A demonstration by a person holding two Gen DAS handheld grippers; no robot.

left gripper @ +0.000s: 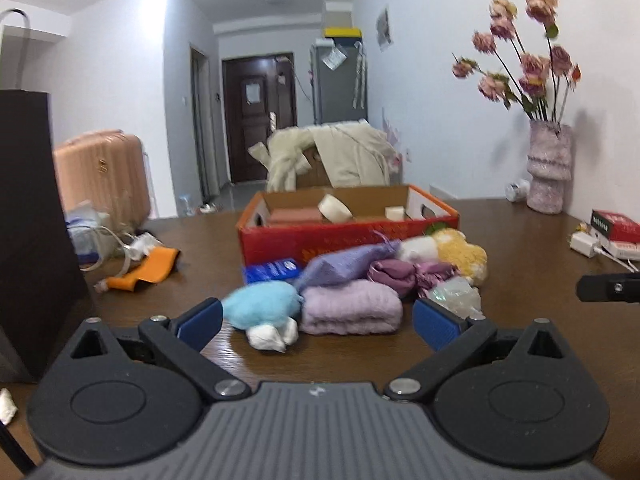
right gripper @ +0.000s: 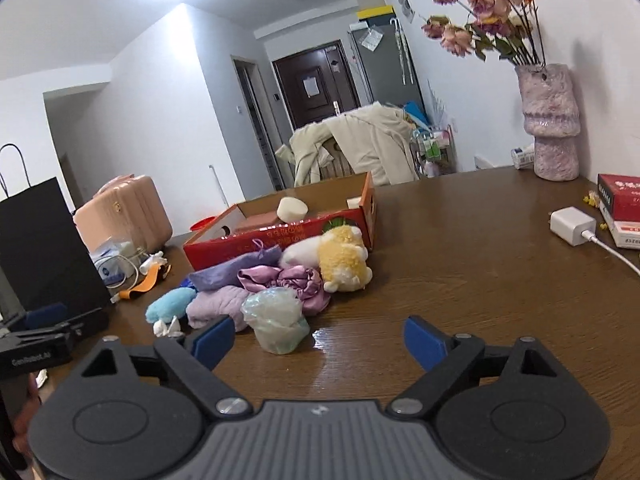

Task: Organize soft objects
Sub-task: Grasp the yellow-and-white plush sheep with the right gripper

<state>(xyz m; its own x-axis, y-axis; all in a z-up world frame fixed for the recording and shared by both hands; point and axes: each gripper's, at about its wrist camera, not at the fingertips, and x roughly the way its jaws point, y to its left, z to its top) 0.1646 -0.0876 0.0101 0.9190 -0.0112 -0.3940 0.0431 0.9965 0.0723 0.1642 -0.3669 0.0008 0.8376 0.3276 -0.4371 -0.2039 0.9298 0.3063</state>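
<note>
Both the left tool (left gripper: 316,322) and the right tool (right gripper: 318,344) are released and grasp nothing. The pile of soft objects (left gripper: 352,280) lies on the desk (right gripper: 460,280), against the front of a red cardboard box (left gripper: 348,236). A folded lilac towel (left gripper: 351,312) and a blue plush toy (left gripper: 262,306) lie nearest the left tool, and a crumpled plastic bag (right gripper: 278,320) nearest the right.

This is a lived-in home, a flat's main room opening onto an entry hall. At the centre back stands a dark front door (left gripper: 258,120) with a grey fridge (left gripper: 338,80) to its right. A pink suitcase (left gripper: 102,176) sits at the left, a coat-draped chair (left gripper: 332,156) mid-frame, and a vase of dried roses (left gripper: 548,164) on the wooden table (left gripper: 520,320) at right.
</note>
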